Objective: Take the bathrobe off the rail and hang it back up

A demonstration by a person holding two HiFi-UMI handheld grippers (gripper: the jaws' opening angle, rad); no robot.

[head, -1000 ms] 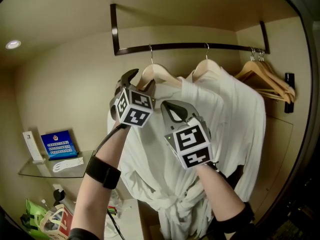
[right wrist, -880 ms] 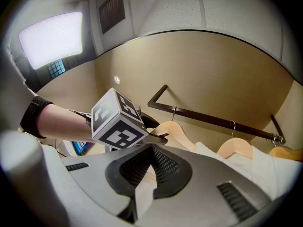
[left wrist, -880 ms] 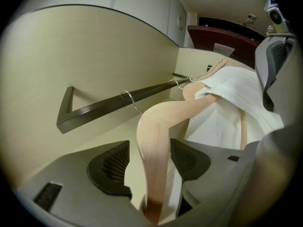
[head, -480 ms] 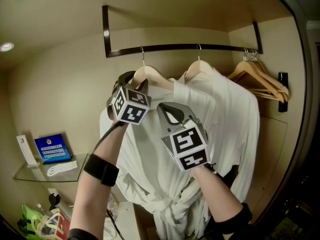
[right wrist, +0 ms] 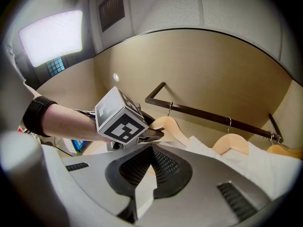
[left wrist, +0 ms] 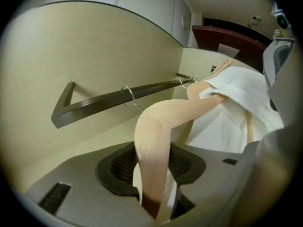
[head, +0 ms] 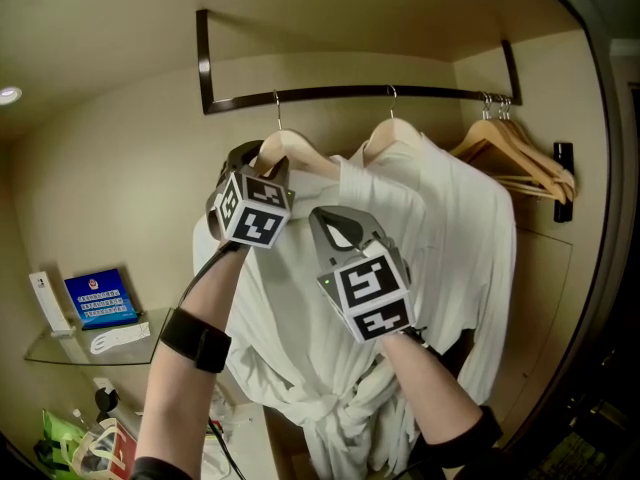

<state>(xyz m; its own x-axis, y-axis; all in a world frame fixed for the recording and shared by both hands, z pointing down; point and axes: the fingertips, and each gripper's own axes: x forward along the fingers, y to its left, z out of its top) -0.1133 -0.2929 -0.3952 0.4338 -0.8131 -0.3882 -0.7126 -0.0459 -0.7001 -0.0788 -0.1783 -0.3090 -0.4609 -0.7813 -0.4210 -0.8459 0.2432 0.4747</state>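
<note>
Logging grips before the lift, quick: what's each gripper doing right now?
Left gripper: jaws have just been closing, now shut on the wooden hanger.
Right gripper: shut, pinching a fold of the bathrobe.

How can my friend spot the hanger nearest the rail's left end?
Look up at the dark rail across the closet. The hanger sits farthest left on it. Its wooden shoulders show mostly bare, while the next one wears a white bathrobe and other hangers bunch at the right end.
</note>
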